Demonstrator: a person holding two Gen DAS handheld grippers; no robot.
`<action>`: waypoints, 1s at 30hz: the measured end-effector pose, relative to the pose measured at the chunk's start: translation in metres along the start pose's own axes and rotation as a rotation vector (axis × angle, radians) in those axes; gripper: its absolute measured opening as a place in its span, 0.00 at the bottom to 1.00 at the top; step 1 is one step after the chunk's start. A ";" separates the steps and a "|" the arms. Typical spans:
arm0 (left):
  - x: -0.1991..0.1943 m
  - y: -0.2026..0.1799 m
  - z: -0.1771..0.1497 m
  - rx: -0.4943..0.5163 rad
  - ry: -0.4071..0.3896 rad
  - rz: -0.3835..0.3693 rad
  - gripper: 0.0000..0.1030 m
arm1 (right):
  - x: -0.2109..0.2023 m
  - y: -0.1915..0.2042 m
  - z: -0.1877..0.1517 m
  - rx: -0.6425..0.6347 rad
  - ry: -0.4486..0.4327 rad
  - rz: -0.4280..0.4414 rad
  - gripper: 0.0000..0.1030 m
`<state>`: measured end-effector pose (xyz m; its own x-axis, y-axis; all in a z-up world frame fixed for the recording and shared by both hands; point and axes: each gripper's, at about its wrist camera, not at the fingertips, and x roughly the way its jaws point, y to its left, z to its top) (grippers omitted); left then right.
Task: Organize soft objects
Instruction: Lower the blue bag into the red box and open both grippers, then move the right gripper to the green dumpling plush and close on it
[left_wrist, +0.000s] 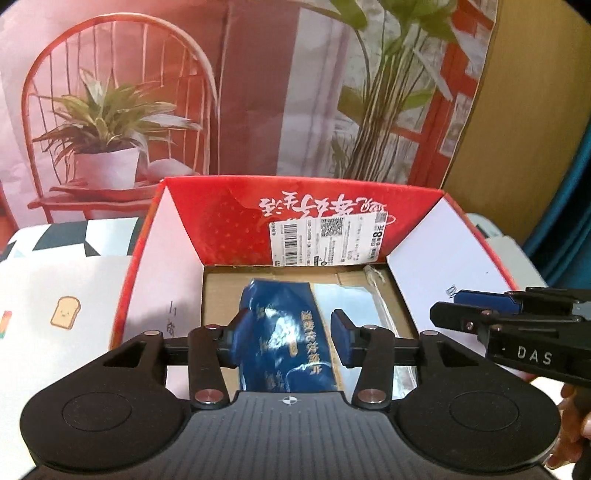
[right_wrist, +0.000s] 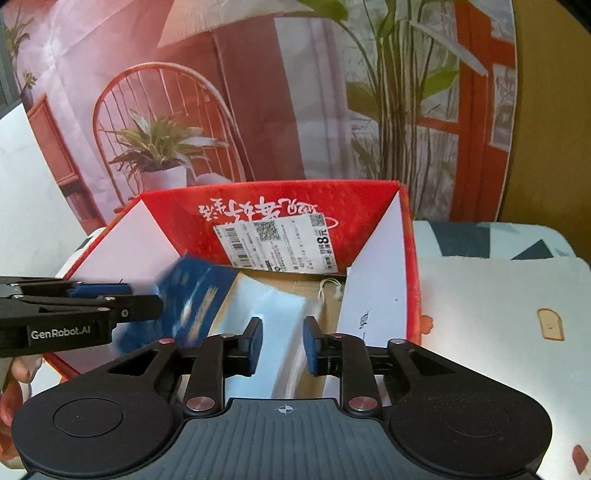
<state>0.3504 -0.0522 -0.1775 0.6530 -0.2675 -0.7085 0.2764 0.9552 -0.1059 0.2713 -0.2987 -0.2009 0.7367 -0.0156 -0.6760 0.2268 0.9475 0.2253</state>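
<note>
A red cardboard box (left_wrist: 295, 186) (right_wrist: 280, 188) stands open in front of me, white flaps spread, brown floor showing. A shiny dark blue soft pack (left_wrist: 280, 306) with gold lettering lies inside on the left; it looks blurred (right_wrist: 192, 295) in the right wrist view. My left gripper (left_wrist: 290, 336) (right_wrist: 147, 297) is open, its blue pads either side of that pack without pressing it. A pale blue flat packet (left_wrist: 354, 299) (right_wrist: 269, 306) lies beside it. My right gripper (right_wrist: 282, 341) (left_wrist: 448, 306) hangs open just above this packet, holding nothing.
A white shipping label (left_wrist: 325, 240) is stuck on the box's far wall. A bit of string (right_wrist: 328, 286) lies in the far right corner. A tablecloth with toast prints (left_wrist: 62, 314) (right_wrist: 498, 314) surrounds the box. A printed backdrop (left_wrist: 258, 92) stands close behind.
</note>
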 end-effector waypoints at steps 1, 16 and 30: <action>-0.004 0.002 0.000 -0.001 -0.003 0.000 0.47 | -0.004 0.002 -0.001 -0.007 -0.010 -0.004 0.34; -0.085 0.005 -0.045 0.008 -0.115 -0.070 0.47 | -0.084 0.013 -0.039 0.016 -0.190 0.049 0.41; -0.106 -0.014 -0.123 -0.043 -0.071 -0.141 0.47 | -0.125 0.022 -0.122 -0.059 -0.189 0.018 0.41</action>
<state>0.1905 -0.0220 -0.1872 0.6581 -0.4065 -0.6337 0.3397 0.9115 -0.2319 0.1058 -0.2372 -0.1973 0.8480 -0.0530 -0.5273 0.1788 0.9653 0.1905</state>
